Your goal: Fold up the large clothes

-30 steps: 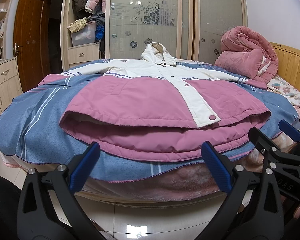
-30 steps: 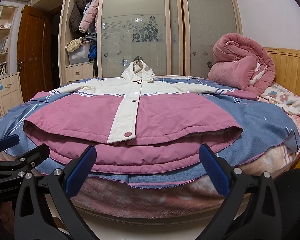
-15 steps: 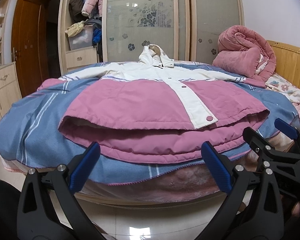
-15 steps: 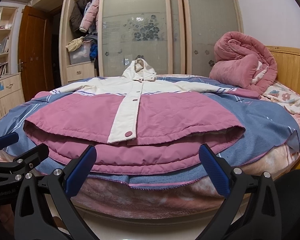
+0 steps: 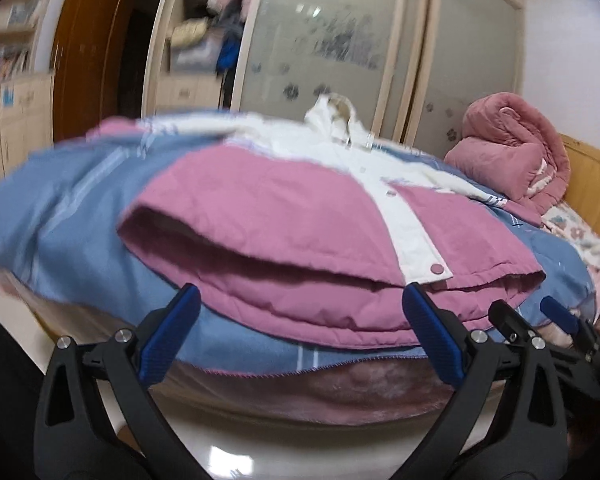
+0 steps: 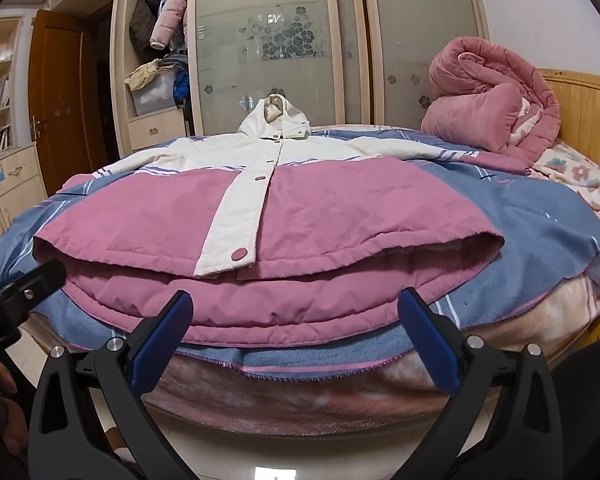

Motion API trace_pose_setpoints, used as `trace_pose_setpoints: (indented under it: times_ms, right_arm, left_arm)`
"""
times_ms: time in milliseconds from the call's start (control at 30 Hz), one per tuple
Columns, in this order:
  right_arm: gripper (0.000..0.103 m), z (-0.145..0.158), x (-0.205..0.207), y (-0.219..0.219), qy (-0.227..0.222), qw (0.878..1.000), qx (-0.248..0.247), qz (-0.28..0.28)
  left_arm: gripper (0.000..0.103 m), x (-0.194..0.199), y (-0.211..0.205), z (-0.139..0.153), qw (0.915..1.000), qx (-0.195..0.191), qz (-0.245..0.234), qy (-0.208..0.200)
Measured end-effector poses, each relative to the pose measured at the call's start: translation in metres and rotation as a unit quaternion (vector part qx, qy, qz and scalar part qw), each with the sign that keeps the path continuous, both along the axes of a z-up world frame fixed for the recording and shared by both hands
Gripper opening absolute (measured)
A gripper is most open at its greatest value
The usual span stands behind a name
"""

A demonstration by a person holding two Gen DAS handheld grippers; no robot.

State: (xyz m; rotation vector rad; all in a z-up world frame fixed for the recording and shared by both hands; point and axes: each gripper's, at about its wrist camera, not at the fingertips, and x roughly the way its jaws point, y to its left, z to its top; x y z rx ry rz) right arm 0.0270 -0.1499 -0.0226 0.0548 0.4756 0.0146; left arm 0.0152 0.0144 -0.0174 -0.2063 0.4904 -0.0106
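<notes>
We are viewing a pink and white jacket (image 5: 284,216) lying flat, front up, on a blue striped blanket (image 5: 60,216) covering the bed (image 5: 592,184). The left gripper (image 5: 300,336) is hovering at the bed's near edge, its blue-padded fingers (image 5: 168,336) standing wide apart just before the hem, holding nothing. The right gripper (image 5: 536,324) is showing at lower right. A rolled pink quilt (image 5: 512,152) is resting by the headboard.

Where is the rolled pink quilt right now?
In the right wrist view the rolled pink quilt sits at the far right of the bed, against the wooden headboard, beyond the jacket.
</notes>
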Motion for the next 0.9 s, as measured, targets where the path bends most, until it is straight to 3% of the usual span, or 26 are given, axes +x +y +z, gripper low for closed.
trace_pose_setpoints:
  times_ms: [133, 300, 500, 700, 900]
  right_arm:
    - [0.102, 0.008, 0.003, -0.005, -0.016, 0.999, 0.043, 0.015]
    - [0.102, 0.021, 0.007, -0.009, -0.016, 0.988, 0.143, 0.056]
    - [0.102, 0.041, 0.0, -0.003, -0.018, 0.989, 0.131, 0.063]
    - [0.102, 0.054, -0.008, -0.015, -0.036, 0.993, 0.11, 0.038]
    - [0.102, 0.055, -0.011, -0.034, -0.046, 0.991, 0.127, 0.023]
  left_arm:
    - [0.101, 0.011, -0.003, 0.003, 0.9996, 0.025, -0.003, 0.01]
    - [0.101, 0.005, -0.007, 0.017, 0.9951, 0.084, -0.002, -0.052]
    - [0.101, 0.009, -0.021, 0.028, 0.9854, 0.149, -0.001, -0.083]
    - [0.101, 0.011, -0.033, 0.037, 0.9839, 0.151, -0.016, -0.094]
    - [0.101, 0.021, -0.038, 0.049, 0.9886, 0.127, -0.036, -0.073]
